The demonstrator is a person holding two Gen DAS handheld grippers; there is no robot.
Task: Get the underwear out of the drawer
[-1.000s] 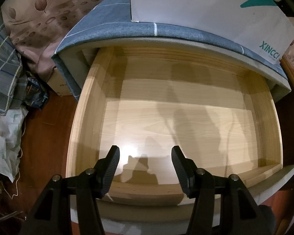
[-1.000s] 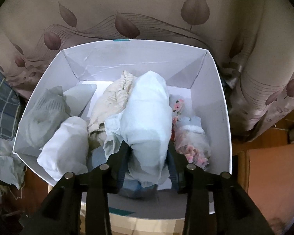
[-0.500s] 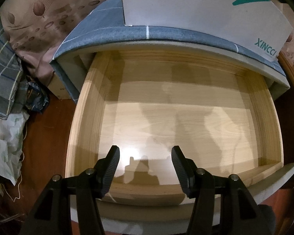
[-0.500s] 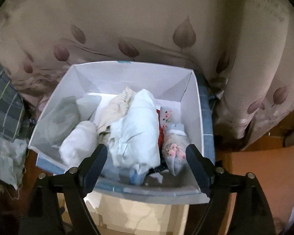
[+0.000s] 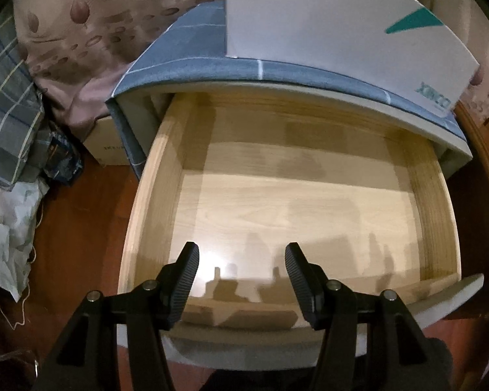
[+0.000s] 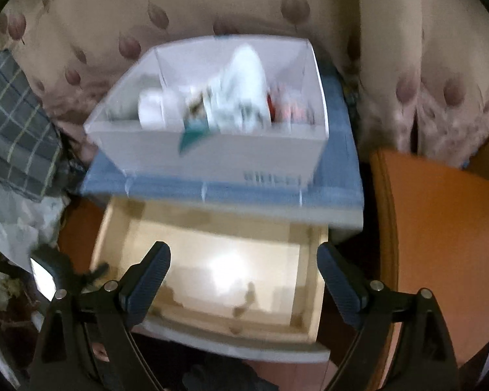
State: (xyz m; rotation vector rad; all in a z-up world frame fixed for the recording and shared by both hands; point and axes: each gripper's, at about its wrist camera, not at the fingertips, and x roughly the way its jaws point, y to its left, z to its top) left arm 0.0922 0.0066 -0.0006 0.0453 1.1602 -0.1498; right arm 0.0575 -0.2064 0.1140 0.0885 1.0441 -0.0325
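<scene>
The wooden drawer (image 5: 153,202) stands pulled out, and its pale floor shows no clothing. My left gripper (image 5: 241,249) hangs open over the drawer's front part with nothing between its fingers. Rolled underwear (image 6: 241,88), white and pale with a flowered piece at the right, fills the white box (image 6: 244,159) on the blue-covered nightstand (image 6: 212,189). My right gripper (image 6: 243,249) is above the drawer (image 6: 251,238), well back from the box. Its jaws are opening wide and hold nothing. The right wrist view is blurred. The left wrist view shows only the outer wall of the box (image 5: 326,26).
Leaf-patterned fabric (image 6: 212,6) hangs behind the nightstand. Plaid cloth (image 5: 6,107) and crumpled bags pile up on the left, over red-brown floor (image 5: 75,228). A cardboard box (image 5: 107,150) sits beside the nightstand. An orange wooden surface (image 6: 440,228) stands to the right.
My right gripper let go of the pale roll in the white box, opened wide and drew back, bringing the drawer into its view. The left gripper has stayed put.
</scene>
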